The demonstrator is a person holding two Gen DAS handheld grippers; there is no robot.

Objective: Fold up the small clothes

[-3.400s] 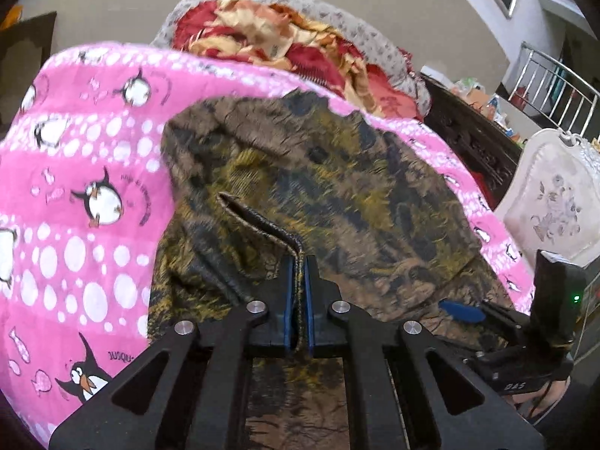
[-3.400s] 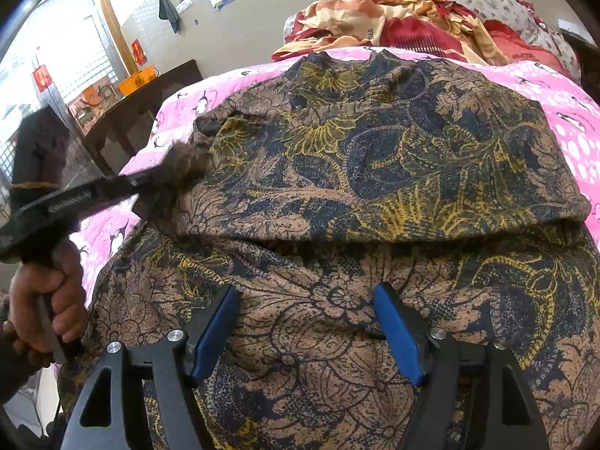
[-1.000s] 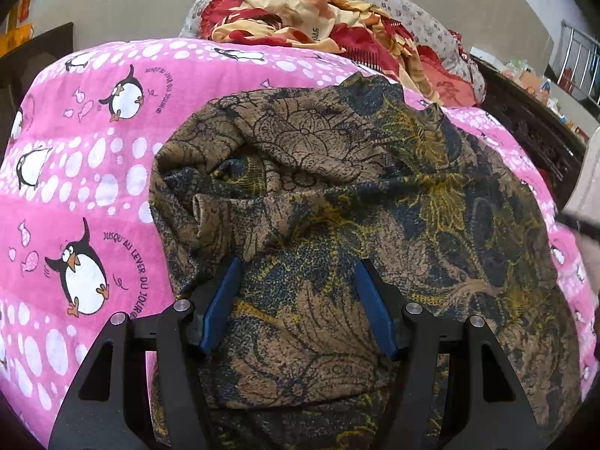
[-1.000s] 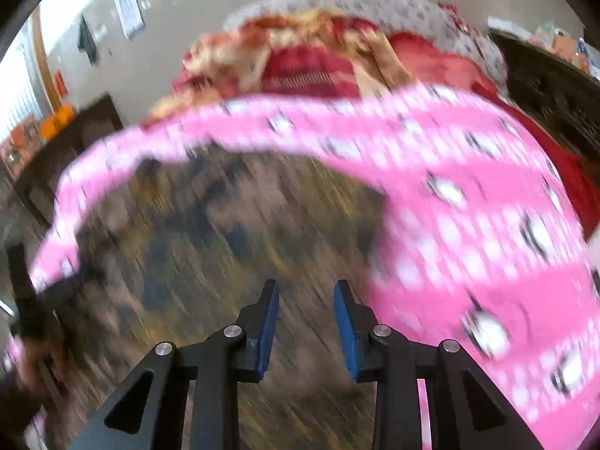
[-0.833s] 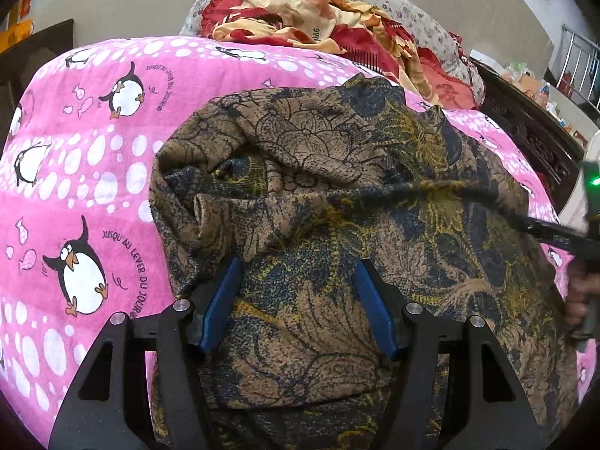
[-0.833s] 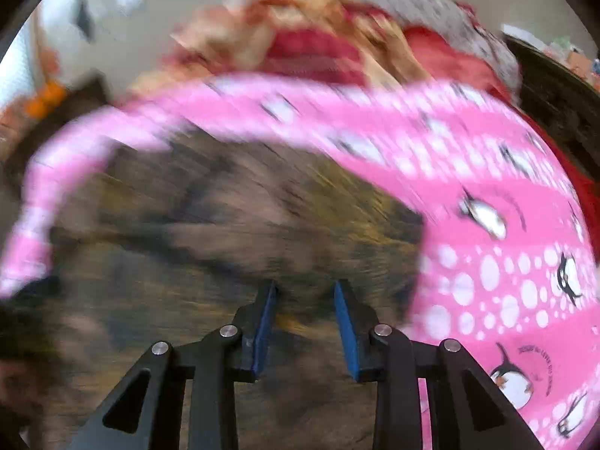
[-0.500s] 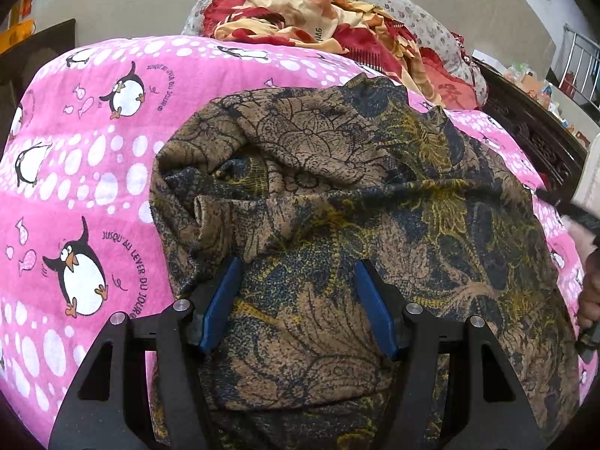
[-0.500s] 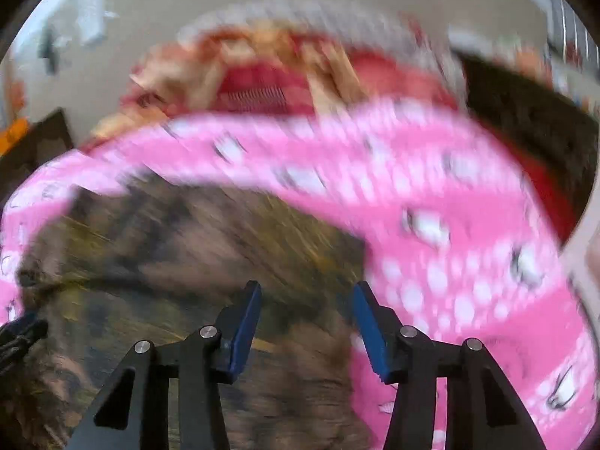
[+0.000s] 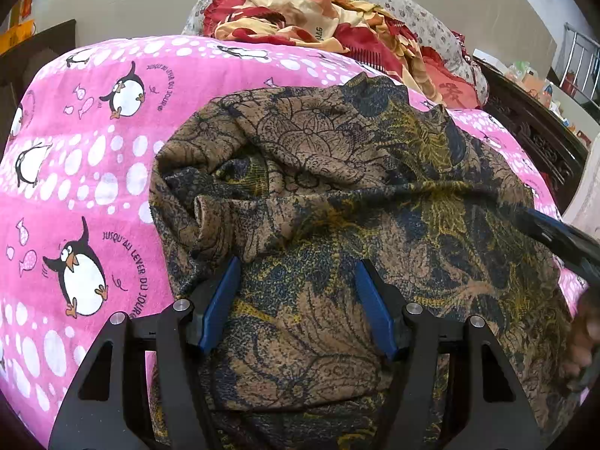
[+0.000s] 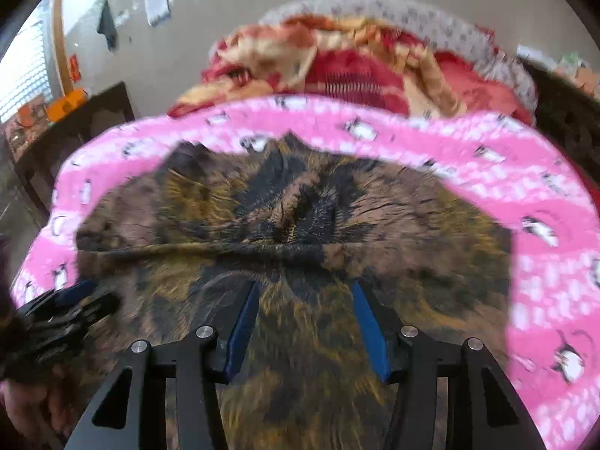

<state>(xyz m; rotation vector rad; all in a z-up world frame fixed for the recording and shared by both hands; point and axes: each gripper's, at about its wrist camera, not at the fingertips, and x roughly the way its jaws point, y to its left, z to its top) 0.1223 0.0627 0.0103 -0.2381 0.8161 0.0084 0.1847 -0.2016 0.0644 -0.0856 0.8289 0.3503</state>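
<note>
1 brown floral garment (image 9: 337, 195) rumpled on 1 pink penguin blanket (image 9: 75, 150) | 1 red-gold quilt (image 9: 318, 18) behind | left gripper (image 9: 296, 300) jaws wide, holding nothing, over cloth | right gripper (image 10: 305, 322) wide too, apparently empty; view blurred

My left gripper (image 9: 296, 300) and right gripper (image 10: 305, 322) both showed matte black angular frames with triangular cut-outs, round silver screws at the joints and blue pads (image 9: 219, 305) lining the fingers, with bare skin at my hand (image 10: 26, 407).
</note>
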